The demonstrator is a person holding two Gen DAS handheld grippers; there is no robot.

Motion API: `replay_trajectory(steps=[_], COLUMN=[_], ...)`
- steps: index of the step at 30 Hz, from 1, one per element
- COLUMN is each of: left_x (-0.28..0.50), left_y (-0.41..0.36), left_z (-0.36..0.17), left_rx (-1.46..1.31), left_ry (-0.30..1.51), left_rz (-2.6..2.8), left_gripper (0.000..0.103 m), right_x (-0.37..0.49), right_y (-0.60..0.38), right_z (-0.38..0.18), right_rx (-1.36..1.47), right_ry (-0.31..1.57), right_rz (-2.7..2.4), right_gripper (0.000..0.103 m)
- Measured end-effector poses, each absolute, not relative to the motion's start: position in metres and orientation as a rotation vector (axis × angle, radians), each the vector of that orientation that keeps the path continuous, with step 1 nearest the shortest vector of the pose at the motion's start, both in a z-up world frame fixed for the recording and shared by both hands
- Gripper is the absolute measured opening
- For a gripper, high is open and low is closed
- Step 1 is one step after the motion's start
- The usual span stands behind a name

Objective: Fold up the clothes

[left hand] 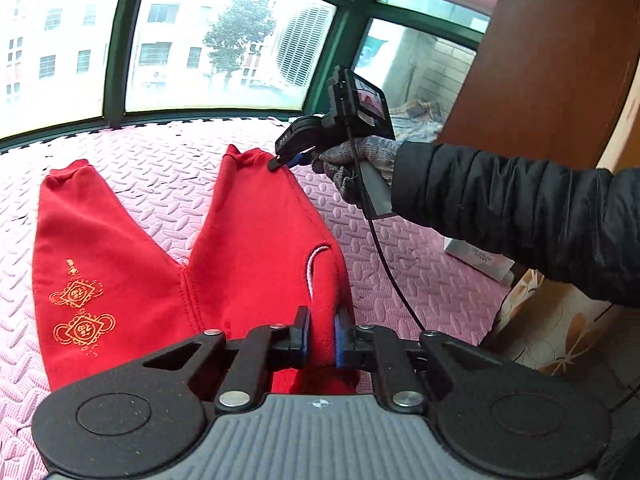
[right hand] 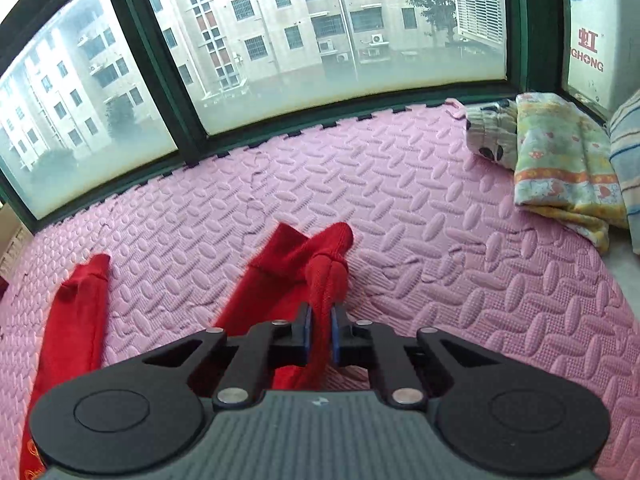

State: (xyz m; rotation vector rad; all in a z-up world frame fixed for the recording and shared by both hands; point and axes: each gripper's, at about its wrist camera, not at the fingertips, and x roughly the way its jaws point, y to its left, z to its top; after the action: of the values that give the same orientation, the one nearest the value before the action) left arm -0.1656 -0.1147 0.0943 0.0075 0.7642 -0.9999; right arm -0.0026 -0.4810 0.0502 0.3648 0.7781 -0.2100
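"GHONG" lettering [right hand: 587, 65] shows by the window; both jaws pinch the red trousers [left hand: 132, 264] on the pink mat [right hand: 440, 240].

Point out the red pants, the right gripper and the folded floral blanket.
red pants [left hand: 120, 248]: left wrist view, upper part of the left leg.
right gripper [left hand: 285, 160]: left wrist view, between its fingertips at the cuff.
folded floral blanket [right hand: 560, 160]: right wrist view, its top face.

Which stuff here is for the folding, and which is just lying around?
For the folding:
red trousers
left gripper, pinching the waist end
right gripper, pinching a leg cuff
pink foam mat underneath

Just lying around:
pile of folded cloths
white box
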Motion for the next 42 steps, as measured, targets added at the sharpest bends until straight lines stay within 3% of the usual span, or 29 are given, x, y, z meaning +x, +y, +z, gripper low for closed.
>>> replay_trajectory(steps=[11,25,35,37,39,42], left_x=[-0.166,-0.165,-0.163,-0.163,-0.163,-0.164], left_y=[-0.042,0.041,0.057,0.058,0.061,0.069], left_z=[0.091,0.07,0.053,0.055,0.059,0.065], left_rx=[-0.233,-0.476,-0.498,-0.471,-0.445,-0.416], left_ry=[0.768,0.823,0.899,0.901,0.894,0.873], left_rz=[-0.871,-0.686,-0.671,-0.67,-0.668,-0.649], left_gripper=[0.009,0.009,0.011,0.02,0.022,0.038], right_x=[0.065,0.133,0.115,0.104,0.089,0.062], right_y=[-0.366,-0.206,-0.211,-0.218,-0.222,-0.228], right_z=[0.114,0.071,0.073,0.075,0.074,0.071], right_rx=[0.24,0.127,0.072,0.005,-0.059,-0.124], right_ry=[0.691,0.771,0.829,0.861,0.888,0.915], right_rz=[-0.05,0.16,0.308,0.329,0.356,0.399], right_gripper=[0.008,0.008,0.026,0.027,0.028,0.032])
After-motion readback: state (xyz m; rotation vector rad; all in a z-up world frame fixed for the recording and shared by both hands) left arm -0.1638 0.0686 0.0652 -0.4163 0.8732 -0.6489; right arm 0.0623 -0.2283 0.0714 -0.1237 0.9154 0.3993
